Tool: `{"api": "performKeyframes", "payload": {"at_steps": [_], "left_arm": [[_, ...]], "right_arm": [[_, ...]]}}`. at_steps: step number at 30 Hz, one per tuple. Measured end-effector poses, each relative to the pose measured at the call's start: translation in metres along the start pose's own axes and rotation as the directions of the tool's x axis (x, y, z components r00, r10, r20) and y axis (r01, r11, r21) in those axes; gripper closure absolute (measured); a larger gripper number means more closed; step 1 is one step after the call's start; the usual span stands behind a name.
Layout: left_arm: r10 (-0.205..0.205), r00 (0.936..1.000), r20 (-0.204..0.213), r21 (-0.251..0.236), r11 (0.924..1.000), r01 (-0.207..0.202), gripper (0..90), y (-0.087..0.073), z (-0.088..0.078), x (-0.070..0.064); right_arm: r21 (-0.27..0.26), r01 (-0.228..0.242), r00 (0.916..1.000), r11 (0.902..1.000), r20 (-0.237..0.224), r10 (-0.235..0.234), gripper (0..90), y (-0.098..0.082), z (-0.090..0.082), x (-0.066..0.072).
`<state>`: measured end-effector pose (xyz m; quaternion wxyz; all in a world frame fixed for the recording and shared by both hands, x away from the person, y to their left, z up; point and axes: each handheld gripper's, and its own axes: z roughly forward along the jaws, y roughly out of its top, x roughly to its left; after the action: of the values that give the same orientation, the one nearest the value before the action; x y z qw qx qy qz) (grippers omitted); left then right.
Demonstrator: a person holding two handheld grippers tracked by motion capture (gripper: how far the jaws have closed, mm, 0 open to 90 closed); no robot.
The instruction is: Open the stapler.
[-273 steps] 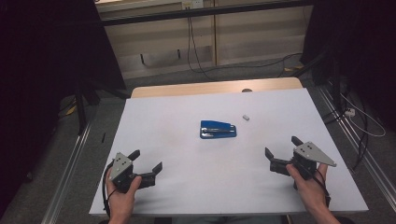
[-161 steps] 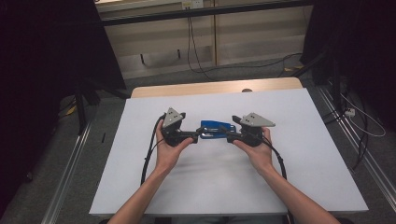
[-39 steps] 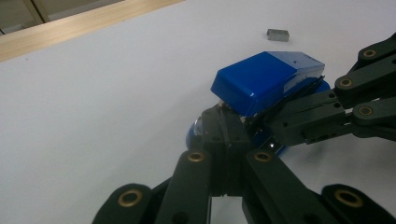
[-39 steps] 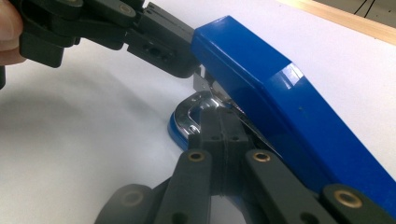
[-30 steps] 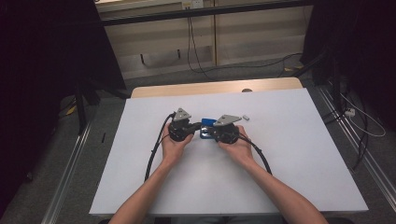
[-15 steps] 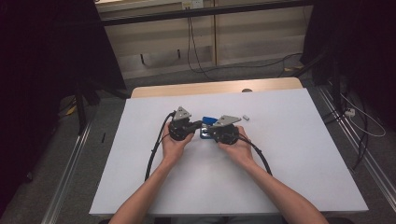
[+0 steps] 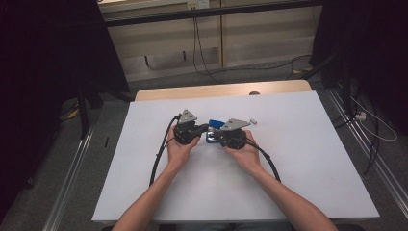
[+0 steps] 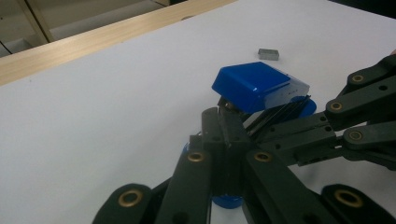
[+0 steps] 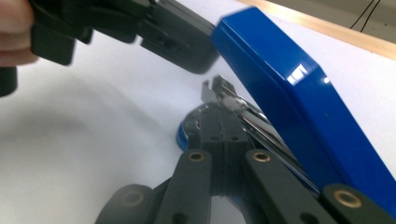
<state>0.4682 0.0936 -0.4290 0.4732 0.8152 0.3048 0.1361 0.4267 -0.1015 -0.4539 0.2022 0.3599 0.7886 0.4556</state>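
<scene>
Inspection of the table [image 7: 144,192], taken from its left side across to its right, finds a white sheet covering the top, with a strip of bare wood showing at the far edge [image 7: 192,91].

Left of centre, the person's left hand [image 7: 179,149] holds the left gripper [image 7: 204,129], whose grey three-cornered plate sits on top and whose black cable loops down along the left forearm. In the left gripper view its two jaws stand pressed together, tips meeting at the near end of the blue stapler [image 8: 254,84], just under the raised blue lid. Whether they pinch any part of the stapler cannot be told from the pictures.

At the centre, the stapler [image 7: 215,124] lies on the sheet between the two grippers, well in from every edge. Its blue lid is tilted up off the base, and the metal staple rail [image 9: 254,123] shows beneath it in the right gripper view.

Right of centre, the right hand [image 7: 245,153] holds the right gripper [image 7: 215,138], again plate uppermost, cable trailing back beside the right forearm. Its jaws are likewise closed against each other, tips set against the stapler's base below the rail. No clamped part is visible between them.

Farther right, a small grey block [image 7: 253,121] lies on the sheet near the stapler and apart from it.
</scene>
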Motion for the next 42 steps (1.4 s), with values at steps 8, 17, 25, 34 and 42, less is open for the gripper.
{"api": "performKeyframes", "payload": {"at_steps": [8,17,25,34,42], "left_arm": [[0.001,1.0000,-0.003,-0.008,1.0000,-0.001,90.0,0.002,-0.001,-0.002],[0.006,1.0000,-0.004,-0.014,0.9999,-0.006,90.0,0.004,-0.002,-0.003],[-0.010,0.9999,-0.006,0.002,1.0000,0.010,90.0,0.001,0.002,-0.002],[0.013,0.9999,0.005,0.023,0.9996,-0.013,90.0,0.002,0.011,-0.008],[0.057,0.9982,-0.016,0.053,0.9970,-0.056,90.0,0.000,0.015,-0.010]], "right_arm": [[-0.013,-0.007,0.9995,0.9999,0.030,0.008,90.0,0.002,0.000,0.001],[-0.042,0.000,0.9970,0.9991,0.077,0.003,90.0,0.004,-0.002,-0.001],[-0.048,0.002,0.9955,0.9989,0.095,0.002,90.0,0.005,-0.004,-0.001],[-0.054,-0.007,0.9954,0.9985,0.095,0.013,90.0,0.005,-0.004,-0.002],[-0.059,-0.012,0.9947,0.9982,0.102,0.018,90.0,0.005,-0.003,-0.001]]}}
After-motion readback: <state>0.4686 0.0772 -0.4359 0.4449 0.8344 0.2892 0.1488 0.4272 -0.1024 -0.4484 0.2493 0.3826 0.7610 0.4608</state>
